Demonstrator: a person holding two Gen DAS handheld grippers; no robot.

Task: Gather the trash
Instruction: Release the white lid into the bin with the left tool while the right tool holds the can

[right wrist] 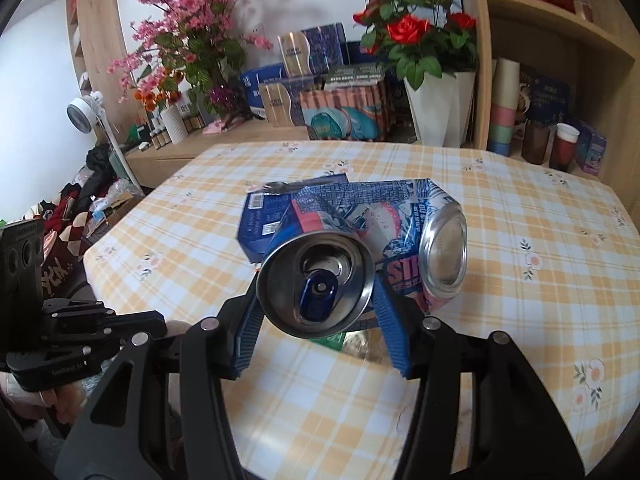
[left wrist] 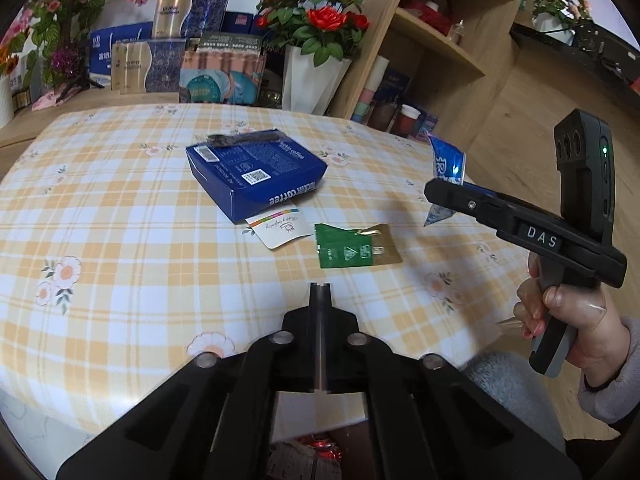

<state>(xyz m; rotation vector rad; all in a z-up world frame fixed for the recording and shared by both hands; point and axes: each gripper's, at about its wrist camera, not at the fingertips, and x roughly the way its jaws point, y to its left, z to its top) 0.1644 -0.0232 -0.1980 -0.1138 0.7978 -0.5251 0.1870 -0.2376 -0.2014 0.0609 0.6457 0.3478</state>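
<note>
My left gripper (left wrist: 320, 289) is shut with nothing in it, held above the checked tablecloth (left wrist: 120, 220). Ahead of it on the cloth lie a green-and-gold sachet (left wrist: 356, 246), a white sachet (left wrist: 280, 229) and a blue coffee box (left wrist: 256, 176). My right gripper (right wrist: 316, 304) is shut on a crushed, bent blue drink can (right wrist: 360, 236), which it holds above the table. In the left wrist view that right gripper (left wrist: 431, 190) and its can (left wrist: 447, 166) hang at the right, with a hand (left wrist: 568, 312) on the handle. The box (right wrist: 260, 220) and green sachet (right wrist: 352, 344) are partly hidden behind the can.
Boxes (left wrist: 168, 60) and a white pot of red roses (left wrist: 316, 32) stand behind the table. A wooden shelf (left wrist: 440, 52) with cups rises at the right. Low between my left gripper's arms, red wrappers (left wrist: 316, 450) and white paper (left wrist: 320, 412) show. The left gripper (right wrist: 160, 322) sits at the table's left corner.
</note>
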